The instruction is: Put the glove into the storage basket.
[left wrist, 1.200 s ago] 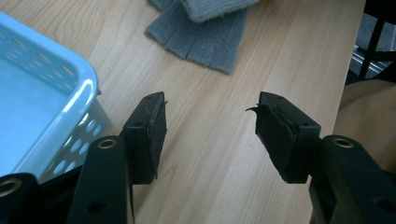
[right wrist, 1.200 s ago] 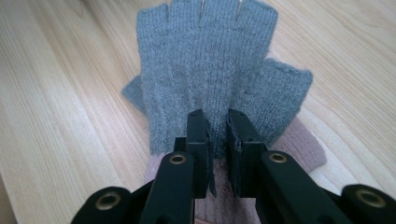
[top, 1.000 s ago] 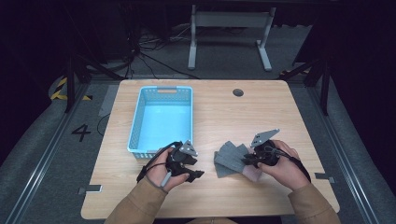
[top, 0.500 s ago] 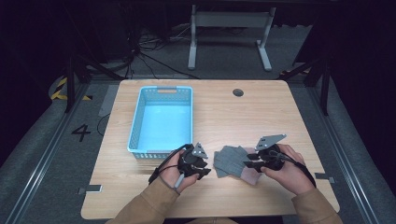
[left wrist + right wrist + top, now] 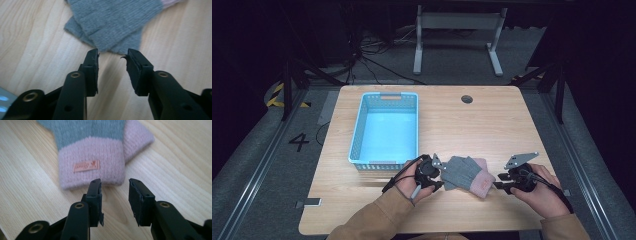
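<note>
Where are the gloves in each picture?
High view: the gloves lie on the wooden table near its front edge, between the left gripper and the right gripper.
Left gripper view: grey fingertip end at top, just beyond the open jaws.
Right gripper view: pink cuffs at top centre.
Shared landmark: the gloves' grey-to-pink colour line.

There's a big "4" (image 5: 298, 142) marked on the floor left of the table. The glove's pink cuff has a small orange label (image 5: 86, 166), but its script is too blurry to read.
</note>
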Action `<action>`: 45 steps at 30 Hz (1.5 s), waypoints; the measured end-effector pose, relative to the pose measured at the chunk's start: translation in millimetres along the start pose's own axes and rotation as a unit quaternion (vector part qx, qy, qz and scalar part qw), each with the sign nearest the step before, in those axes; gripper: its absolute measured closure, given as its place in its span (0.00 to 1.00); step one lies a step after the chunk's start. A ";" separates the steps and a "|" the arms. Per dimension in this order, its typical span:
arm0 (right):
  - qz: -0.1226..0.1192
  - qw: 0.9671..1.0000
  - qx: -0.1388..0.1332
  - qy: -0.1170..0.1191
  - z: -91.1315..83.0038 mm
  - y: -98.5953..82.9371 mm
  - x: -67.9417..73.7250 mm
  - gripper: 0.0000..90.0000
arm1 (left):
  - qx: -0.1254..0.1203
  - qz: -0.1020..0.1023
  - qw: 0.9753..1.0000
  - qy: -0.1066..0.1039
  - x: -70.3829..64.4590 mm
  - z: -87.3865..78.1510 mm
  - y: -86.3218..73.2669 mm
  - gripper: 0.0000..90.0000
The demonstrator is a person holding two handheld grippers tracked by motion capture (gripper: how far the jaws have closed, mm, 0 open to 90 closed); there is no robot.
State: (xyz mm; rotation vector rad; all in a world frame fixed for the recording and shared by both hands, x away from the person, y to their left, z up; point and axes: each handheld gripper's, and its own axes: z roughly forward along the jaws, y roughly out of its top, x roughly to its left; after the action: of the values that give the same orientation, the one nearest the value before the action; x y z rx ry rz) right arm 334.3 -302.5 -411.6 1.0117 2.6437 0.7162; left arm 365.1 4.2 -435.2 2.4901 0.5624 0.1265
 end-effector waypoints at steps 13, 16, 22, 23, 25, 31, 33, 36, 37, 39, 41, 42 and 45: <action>-0.005 1.000 0.010 -0.006 19.2 -6.1 -4.6 0.76 | 0.012 -0.019 1.000 -0.007 4.9 12.8 1.9 0.71; -0.008 1.000 0.006 -0.003 21.6 -6.4 -5.7 0.76 | 0.008 -0.022 1.000 -0.010 5.0 14.5 2.4 0.73; -0.014 1.000 0.002 -0.001 23.9 -5.8 -5.1 0.78 | 0.008 -0.030 0.999 -0.015 6.7 17.7 4.0 0.77; -0.014 1.000 0.001 0.001 23.8 -5.7 -5.0 0.79 | 0.009 -0.030 0.999 -0.015 7.1 17.7 4.3 0.78; -0.014 1.000 -0.001 0.002 23.8 -5.4 -4.6 0.79 | 0.012 -0.034 0.999 -0.009 7.2 17.2 4.0 0.76; -0.021 1.000 -0.007 -0.001 21.6 -2.6 -1.3 0.86 | 0.012 -0.041 0.999 -0.021 7.0 18.4 6.0 0.88; -0.022 1.000 -0.007 -0.004 19.6 -1.5 -0.9 0.94 | 0.007 -0.038 0.999 -0.021 6.7 17.5 6.3 0.94; -0.012 1.000 -0.017 -0.006 13.6 -0.5 -0.6 0.96 | -0.002 -0.032 0.999 -0.023 4.5 11.1 7.2 0.97; -0.011 1.000 -0.025 -0.009 10.0 0.3 -0.5 0.97 | -0.003 -0.030 0.999 -0.024 3.2 8.4 7.3 0.98; -0.009 0.999 -0.037 -0.013 3.6 2.3 -0.6 0.97 | -0.013 -0.024 0.999 -0.022 -0.3 2.7 7.5 0.98; -0.006 0.999 -0.048 -0.020 -1.7 4.6 -2.1 0.97 | -0.019 -0.018 0.999 -0.019 -2.9 -1.4 7.6 0.98; -0.005 0.998 -0.052 -0.022 -3.3 5.6 -3.0 0.97 | -0.024 -0.014 0.999 -0.018 -4.4 -5.3 7.8 0.98; -0.001 0.997 -0.067 -0.033 -6.3 10.7 -8.5 0.98 | -0.035 -0.011 0.999 -0.019 -9.1 -11.9 7.5 0.98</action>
State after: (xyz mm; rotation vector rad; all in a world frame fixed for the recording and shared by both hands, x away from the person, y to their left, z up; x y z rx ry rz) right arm 344.3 -303.7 -400.4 0.9774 2.5036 0.8325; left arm 357.0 1.0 -420.8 2.4134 0.5600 0.0898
